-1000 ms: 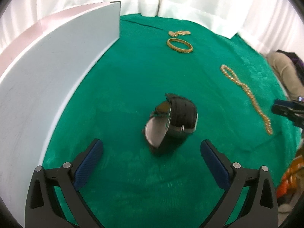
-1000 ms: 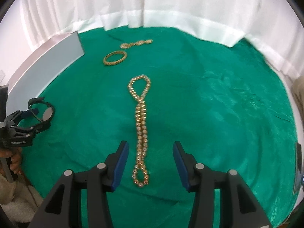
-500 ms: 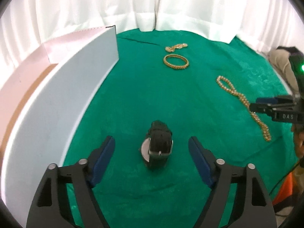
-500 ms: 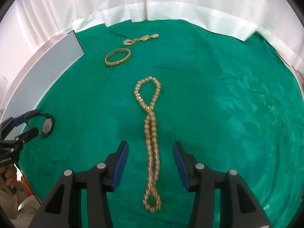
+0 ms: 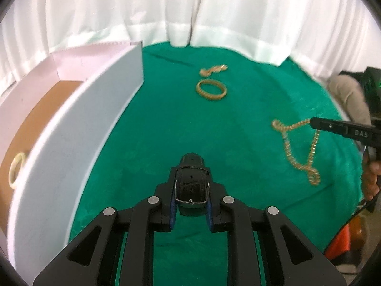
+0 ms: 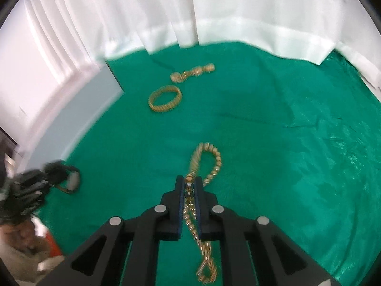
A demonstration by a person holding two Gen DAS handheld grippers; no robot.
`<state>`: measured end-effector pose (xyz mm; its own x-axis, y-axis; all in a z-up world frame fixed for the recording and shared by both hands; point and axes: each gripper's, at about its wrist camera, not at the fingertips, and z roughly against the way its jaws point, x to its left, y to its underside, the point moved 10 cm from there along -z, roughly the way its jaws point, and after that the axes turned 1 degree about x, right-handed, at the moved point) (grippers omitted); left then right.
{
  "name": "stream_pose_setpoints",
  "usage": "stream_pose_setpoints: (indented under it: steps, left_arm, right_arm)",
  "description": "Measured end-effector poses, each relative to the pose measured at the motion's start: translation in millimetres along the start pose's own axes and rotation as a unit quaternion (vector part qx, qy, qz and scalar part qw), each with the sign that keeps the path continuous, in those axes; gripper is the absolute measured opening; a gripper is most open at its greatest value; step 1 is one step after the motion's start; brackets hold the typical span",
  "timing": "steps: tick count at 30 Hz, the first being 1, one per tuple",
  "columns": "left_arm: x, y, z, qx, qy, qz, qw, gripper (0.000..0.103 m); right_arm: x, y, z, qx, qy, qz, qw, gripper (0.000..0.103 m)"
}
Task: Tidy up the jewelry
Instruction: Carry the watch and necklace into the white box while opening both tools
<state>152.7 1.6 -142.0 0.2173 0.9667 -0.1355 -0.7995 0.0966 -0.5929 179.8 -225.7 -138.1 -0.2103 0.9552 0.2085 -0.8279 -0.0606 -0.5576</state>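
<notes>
- The white letters "DAS" can be read on the side of the right gripper [image 5: 314, 124], seen at 3 o'clock in the left wrist view; no other writing is legible.
- A second ago both tongs stood apart over green cloth; now the left gripper [image 5: 190, 199] is closing, its blue pads pressing the black leather-strap wristwatch with a silver buckle [image 5: 191, 186].
- The right gripper [image 6: 190, 187] has come together, clamped on the gold beaded necklace [image 6: 209, 157], which lay straight before and now hangs bent from the jaws.
- In the left wrist view, the necklace [image 5: 300, 152] droops in a V at 3 o'clock.
- The white-walled cardboard box with a brown floor [image 5: 83, 124] stands at 9 o'clock and holds a pale cream bangle [image 5: 16, 169].
- On the green velvet cloth [image 5: 166, 124], a gold ribbed bangle [image 5: 211, 89] lies at 12 o'clock, with a short gold chain bracelet [image 5: 213, 69] just beyond it.
</notes>
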Motion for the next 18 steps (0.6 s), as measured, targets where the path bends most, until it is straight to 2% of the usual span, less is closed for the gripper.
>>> stream_pose_setpoints:
  steps: [9,18]
  left_arm:
    - [-11.1,-25.1,66.7,-0.040,0.022,-0.001,0.9989,0.018]
    - [-4.5,-39.8,128.2,-0.057,0.036,-0.001,0.9977,0.018]
  right_arm:
    - [29.8,-36.4,97.5,-0.104,-0.045,0.005,0.994,0.008]
    - [74.0,-79.4,143.5,-0.135,-0.066,0.056,0.987,0.008]
